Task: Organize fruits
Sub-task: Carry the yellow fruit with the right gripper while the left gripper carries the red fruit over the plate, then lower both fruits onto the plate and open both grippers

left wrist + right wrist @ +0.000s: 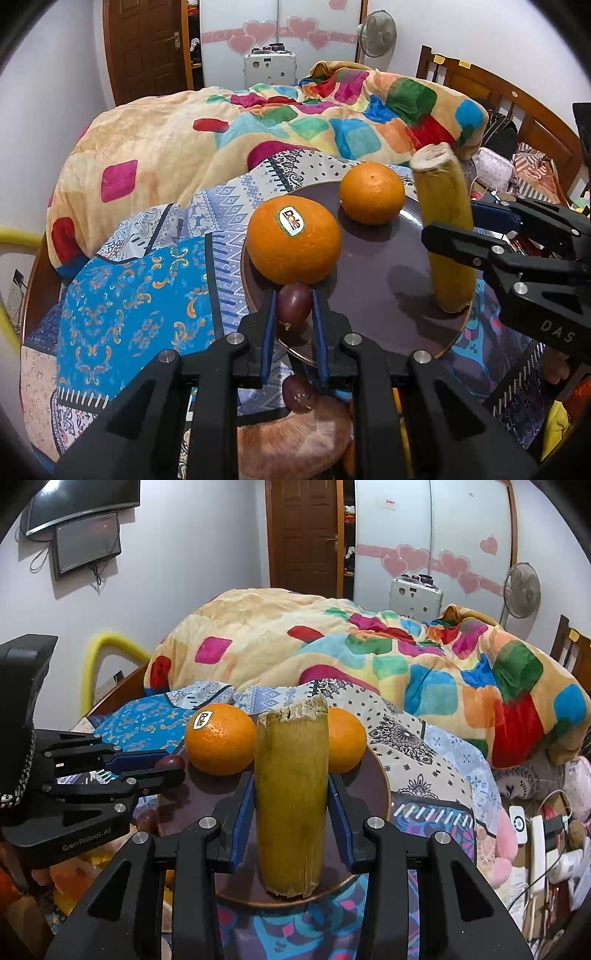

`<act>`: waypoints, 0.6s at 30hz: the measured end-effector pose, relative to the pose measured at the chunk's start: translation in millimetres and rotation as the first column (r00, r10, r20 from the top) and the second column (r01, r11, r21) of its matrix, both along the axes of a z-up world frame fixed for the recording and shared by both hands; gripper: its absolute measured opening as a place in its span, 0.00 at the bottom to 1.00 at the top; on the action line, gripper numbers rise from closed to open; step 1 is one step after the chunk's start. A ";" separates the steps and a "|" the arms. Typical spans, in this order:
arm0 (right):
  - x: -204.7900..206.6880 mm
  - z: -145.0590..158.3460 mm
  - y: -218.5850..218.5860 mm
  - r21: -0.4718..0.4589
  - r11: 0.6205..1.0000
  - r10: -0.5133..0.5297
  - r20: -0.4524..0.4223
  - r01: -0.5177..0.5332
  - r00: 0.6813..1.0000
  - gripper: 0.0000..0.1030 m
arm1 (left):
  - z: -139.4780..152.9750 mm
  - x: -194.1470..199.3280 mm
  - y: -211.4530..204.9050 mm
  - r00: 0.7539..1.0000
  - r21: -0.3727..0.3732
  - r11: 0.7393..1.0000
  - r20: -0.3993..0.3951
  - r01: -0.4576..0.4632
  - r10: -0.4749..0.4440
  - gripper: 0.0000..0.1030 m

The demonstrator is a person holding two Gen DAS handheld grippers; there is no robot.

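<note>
A dark round plate (380,277) (369,786) lies on a patterned bedcover and carries two oranges. The nearer orange (293,240) (220,738) has a Dole sticker; the plain orange (372,192) (345,740) sits behind it. My left gripper (294,295) (173,766) is shut on a small purple fruit (294,308) (170,762) at the plate's near-left rim, just in front of the stickered orange. My right gripper (291,781) (454,225) is shut on a thick yellow-green cane piece (291,794) (445,206), held upright with its lower end at the plate's rim.
Another purple fruit (299,395) (147,819) lies below the plate's edge beside a brown soft object (295,435). A heaped colourful blanket (221,140) fills the bed behind the plate. Cables and a power strip (539,849) lie at the right.
</note>
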State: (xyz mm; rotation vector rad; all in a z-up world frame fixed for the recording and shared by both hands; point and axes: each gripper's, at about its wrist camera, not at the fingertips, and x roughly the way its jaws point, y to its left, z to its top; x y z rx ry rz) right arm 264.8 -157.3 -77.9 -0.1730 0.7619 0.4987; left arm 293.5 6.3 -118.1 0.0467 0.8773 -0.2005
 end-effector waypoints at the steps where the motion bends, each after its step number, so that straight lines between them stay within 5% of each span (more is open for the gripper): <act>1: 2.4 -1.0 1.1 -0.003 1.000 0.002 -0.007 -0.002 1.000 0.35 | -0.2 1.0 -0.6 1.000 0.004 1.000 -0.001 -0.001 0.001 0.18; 5: 9.1 -5.2 6.8 -0.017 1.000 0.002 -0.035 -0.003 0.999 0.35 | -1.2 4.3 -0.9 1.000 0.002 1.000 -0.011 -0.001 0.001 0.20; 10: 15.7 -14.8 8.6 -0.023 1.000 0.004 -0.087 -0.006 0.996 0.35 | 0.6 5.3 0.8 1.000 0.002 1.000 0.007 -0.008 0.008 0.45; 18: 5.5 -2.1 3.5 -0.023 1.000 -0.006 -0.044 0.005 0.999 0.43 | 8.0 -1.1 3.7 0.999 -0.001 1.000 0.033 -0.023 0.023 0.52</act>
